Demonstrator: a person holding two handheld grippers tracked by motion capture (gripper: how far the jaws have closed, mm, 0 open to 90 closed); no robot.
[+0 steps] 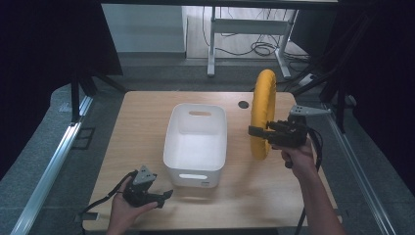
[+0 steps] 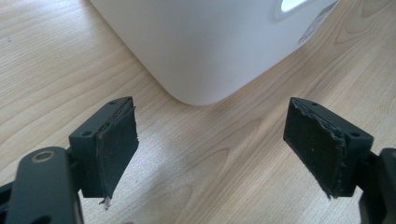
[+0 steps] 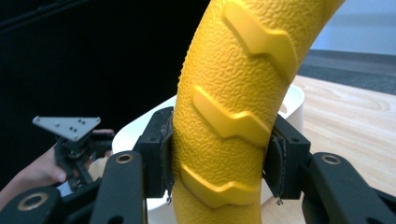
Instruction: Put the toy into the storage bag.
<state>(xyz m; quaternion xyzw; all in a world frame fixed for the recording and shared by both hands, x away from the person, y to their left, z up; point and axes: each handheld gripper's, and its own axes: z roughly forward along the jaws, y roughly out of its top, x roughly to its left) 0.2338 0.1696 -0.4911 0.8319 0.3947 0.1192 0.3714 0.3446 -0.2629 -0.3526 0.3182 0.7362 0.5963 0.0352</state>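
Right gripper view: yellow ring (image 3: 233, 107) cut off by top and bottom edges; the stretch between the pads is hidden. White bin (image 3: 292, 100) mostly hidden behind ring and jaws.

Left gripper view: bin (image 2: 205, 42) cropped at top; label near its handle slot too blurred to read.

High view: ring's (image 1: 263, 112) far side hidden, seemingly edge-on.

high: above, facing forward-down, far | claw cameras: close, along jaws | shared: white bin (image 1: 195, 142)
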